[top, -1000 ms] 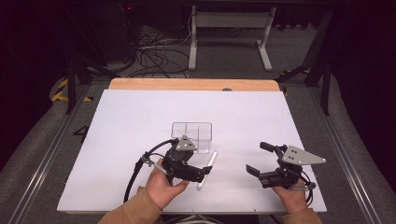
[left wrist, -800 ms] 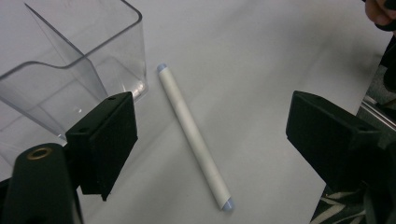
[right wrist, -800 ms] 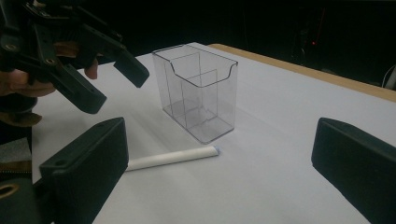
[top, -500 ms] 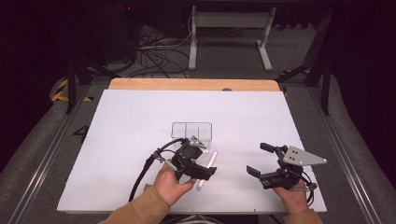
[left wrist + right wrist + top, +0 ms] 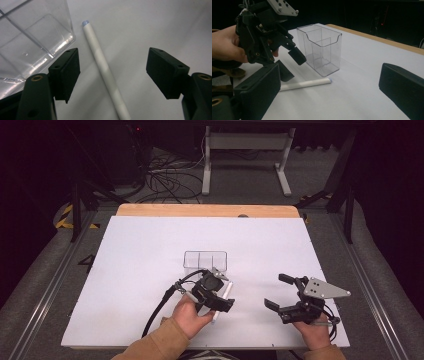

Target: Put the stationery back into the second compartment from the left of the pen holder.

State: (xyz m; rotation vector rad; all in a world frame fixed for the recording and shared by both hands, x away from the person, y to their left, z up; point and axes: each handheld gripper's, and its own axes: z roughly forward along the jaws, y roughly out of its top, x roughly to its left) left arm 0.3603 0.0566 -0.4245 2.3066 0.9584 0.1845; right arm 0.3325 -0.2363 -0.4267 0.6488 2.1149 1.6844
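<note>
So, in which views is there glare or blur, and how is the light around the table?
High view: the white table top is brightly lit while the floor behind is dark. Left gripper view: bright glints on the clear plastic box; the white tube is sharp, with a soft shadow. Right gripper view: its own near jaws are blurred, and the background is black.

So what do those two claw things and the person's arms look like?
Both are black. The left gripper trails a black cable, and the right gripper has a grey three-cornered plate on top. Their jaws end in chunky black pads. The sleeves are tan.
</note>
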